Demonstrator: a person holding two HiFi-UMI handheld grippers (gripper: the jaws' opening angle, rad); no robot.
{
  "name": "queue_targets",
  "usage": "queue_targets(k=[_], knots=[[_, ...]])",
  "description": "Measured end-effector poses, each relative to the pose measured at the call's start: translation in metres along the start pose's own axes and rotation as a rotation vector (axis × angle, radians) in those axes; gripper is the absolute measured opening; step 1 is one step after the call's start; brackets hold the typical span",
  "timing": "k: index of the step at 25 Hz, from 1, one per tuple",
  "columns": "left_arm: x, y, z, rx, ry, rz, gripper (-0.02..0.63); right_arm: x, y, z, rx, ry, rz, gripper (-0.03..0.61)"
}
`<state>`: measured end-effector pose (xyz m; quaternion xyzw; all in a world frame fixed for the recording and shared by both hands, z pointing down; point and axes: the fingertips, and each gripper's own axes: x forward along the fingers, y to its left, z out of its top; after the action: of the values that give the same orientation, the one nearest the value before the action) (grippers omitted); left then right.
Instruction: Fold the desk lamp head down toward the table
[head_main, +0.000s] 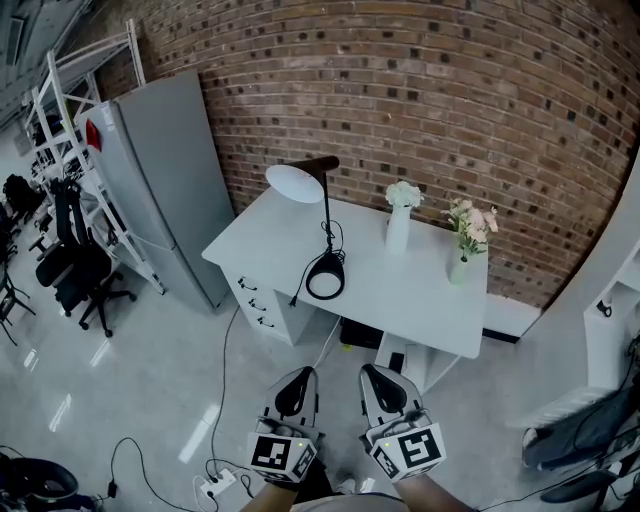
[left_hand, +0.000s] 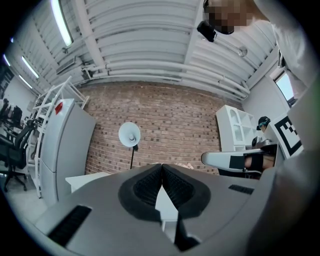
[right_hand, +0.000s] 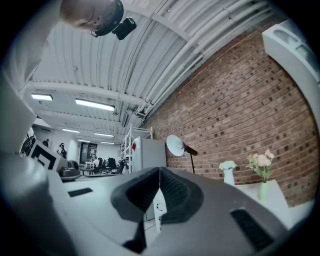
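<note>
Left gripper (head_main: 303, 375), right gripper (head_main: 370, 372): closed, empty

A black desk lamp (head_main: 324, 225) is standing upright on a white desk (head_main: 420, 300), its white-lined head (head_main: 296, 182) raised.

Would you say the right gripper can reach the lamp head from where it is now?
Probably not yet: the right gripper, jaws shut, is well short of the lamp head, though nothing blocks the approach.
</note>
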<state>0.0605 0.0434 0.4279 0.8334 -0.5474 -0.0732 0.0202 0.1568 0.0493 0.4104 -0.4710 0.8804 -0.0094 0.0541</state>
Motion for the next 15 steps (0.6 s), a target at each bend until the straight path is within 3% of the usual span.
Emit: queue_targets(k=[15], knots=[[0.058,0.057,-0.008,-0.024,-0.011,-0.039,0.008,0.078,-0.007,-0.016,-0.016,0.028,-0.015,0.017]])
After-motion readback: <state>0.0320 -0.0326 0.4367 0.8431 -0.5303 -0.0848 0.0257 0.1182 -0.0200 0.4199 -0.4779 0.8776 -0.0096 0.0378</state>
